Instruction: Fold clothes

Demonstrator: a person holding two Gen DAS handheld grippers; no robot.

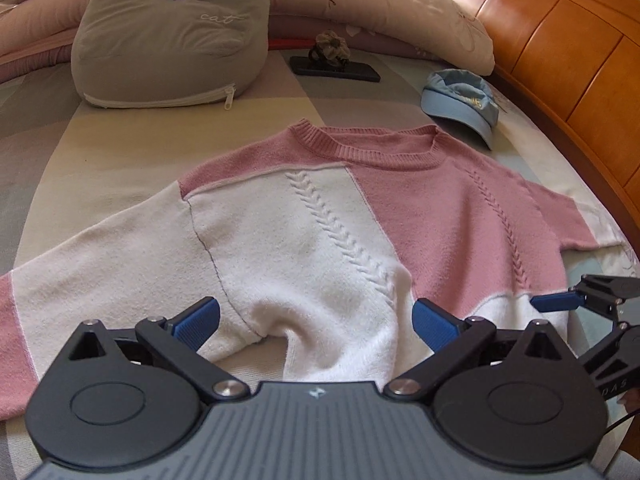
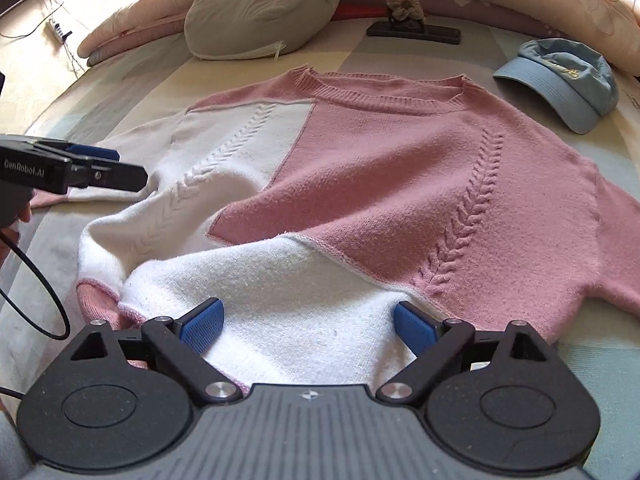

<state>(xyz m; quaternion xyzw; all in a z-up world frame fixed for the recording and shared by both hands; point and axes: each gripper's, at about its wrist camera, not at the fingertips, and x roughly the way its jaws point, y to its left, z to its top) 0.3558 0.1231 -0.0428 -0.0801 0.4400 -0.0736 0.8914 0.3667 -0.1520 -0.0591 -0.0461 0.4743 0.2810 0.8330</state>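
Right, sweater [image 1: 320,216] lies face up on the bed [image 1: 80,152], pink-and-white knit, collar [image 1: 368,146] toward the pillows, hem toward both grippers. Sleeves spread out to either side; the pink one runs close to the bed's edge beside the wooden headboard [image 1: 560,48]. The white one ends in a pink cuff at the opposite side.

Open room: bare sheet on the white-sleeve side, and a strip between collar and the clutter further up. Clutter up there: grey cat cushion [image 1: 168,32], dark phone [image 1: 334,69] with a hair scrunchie [image 1: 330,45] on it, blue cap [image 1: 460,98] just off the pink shoulder, long pillow [image 1: 380,0] behind all of it. None of these touch the sweater as far as I can see.

Left gripper [image 1: 316,318]: jaws wide apart, hovering over the white lower front near the armpit seam, where the knit is rucked into a small fold. Fabric sits between the blue pads [image 1: 200,318], pads not pressing on it.

Right gripper [image 2: 308,322]: jaws wide apart too, over the white hem panel, just beside the pink section. Cloth is under and between the jaws, not clamped. Hem corner to its left is flipped, showing pink underside.

Both grippers sit side by side at the hem end, near each other.
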